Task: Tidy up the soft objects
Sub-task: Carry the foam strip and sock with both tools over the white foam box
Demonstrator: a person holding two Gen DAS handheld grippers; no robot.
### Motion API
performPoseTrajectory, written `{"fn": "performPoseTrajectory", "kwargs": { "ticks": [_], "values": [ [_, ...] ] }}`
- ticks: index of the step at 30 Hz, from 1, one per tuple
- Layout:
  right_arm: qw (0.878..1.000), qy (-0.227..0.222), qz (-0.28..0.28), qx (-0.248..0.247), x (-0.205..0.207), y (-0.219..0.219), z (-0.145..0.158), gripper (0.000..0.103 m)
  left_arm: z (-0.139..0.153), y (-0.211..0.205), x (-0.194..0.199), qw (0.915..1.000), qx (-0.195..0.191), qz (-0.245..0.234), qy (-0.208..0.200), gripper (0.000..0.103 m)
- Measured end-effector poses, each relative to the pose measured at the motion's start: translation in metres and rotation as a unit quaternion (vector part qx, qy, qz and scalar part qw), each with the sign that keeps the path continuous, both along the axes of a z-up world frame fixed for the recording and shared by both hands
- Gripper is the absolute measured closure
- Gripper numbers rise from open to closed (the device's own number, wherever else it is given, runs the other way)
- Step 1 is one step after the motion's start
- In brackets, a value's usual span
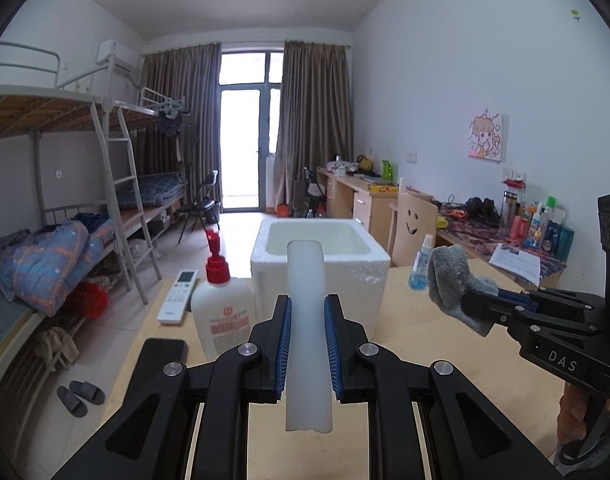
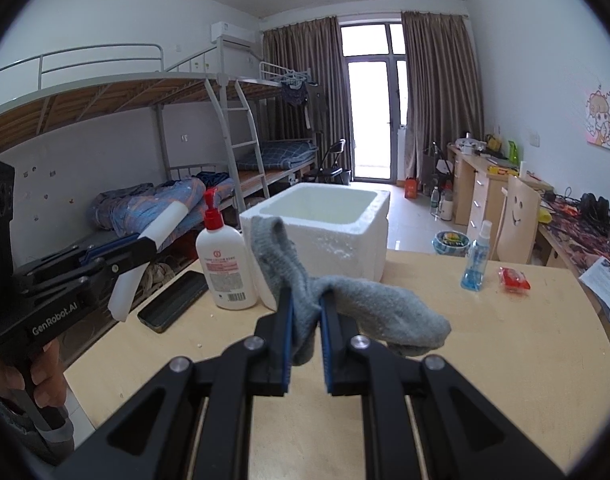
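Observation:
My left gripper (image 1: 307, 300) is shut on a white foam strip (image 1: 307, 320) and holds it above the wooden table, in front of the white foam box (image 1: 319, 256). My right gripper (image 2: 306, 300) is shut on a grey sock (image 2: 369, 312), held above the table near the box (image 2: 325, 232). The sock (image 1: 451, 280) and right gripper (image 1: 475, 300) show at the right of the left wrist view. The left gripper (image 2: 149, 242) with the strip (image 2: 165, 224) shows at the left of the right wrist view.
On the table (image 2: 465, 340) stand a white lotion bottle with a red pump (image 2: 225, 264), a black phone (image 2: 173, 304), a blue spray bottle (image 2: 475, 260) and a red packet (image 2: 513, 279). A white remote (image 1: 178, 296) lies by the left edge. Bunk beds stand left, desks right.

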State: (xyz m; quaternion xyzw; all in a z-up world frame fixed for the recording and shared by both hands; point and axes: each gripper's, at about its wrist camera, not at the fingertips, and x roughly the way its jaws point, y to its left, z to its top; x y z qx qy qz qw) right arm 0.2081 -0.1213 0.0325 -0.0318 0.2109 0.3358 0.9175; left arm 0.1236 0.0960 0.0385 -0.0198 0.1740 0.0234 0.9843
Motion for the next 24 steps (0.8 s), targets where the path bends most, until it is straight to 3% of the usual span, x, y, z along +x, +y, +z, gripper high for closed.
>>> {"fn": "performPoseTrajectory", "kwargs": {
  "ticks": [24],
  "values": [
    [1.0,-0.014,-0.012,-0.001,0.033,0.015,0.021,0.088,0.011,0.015,0.048,1.0,-0.007,0.005,0.004,0.085]
  ]
}}
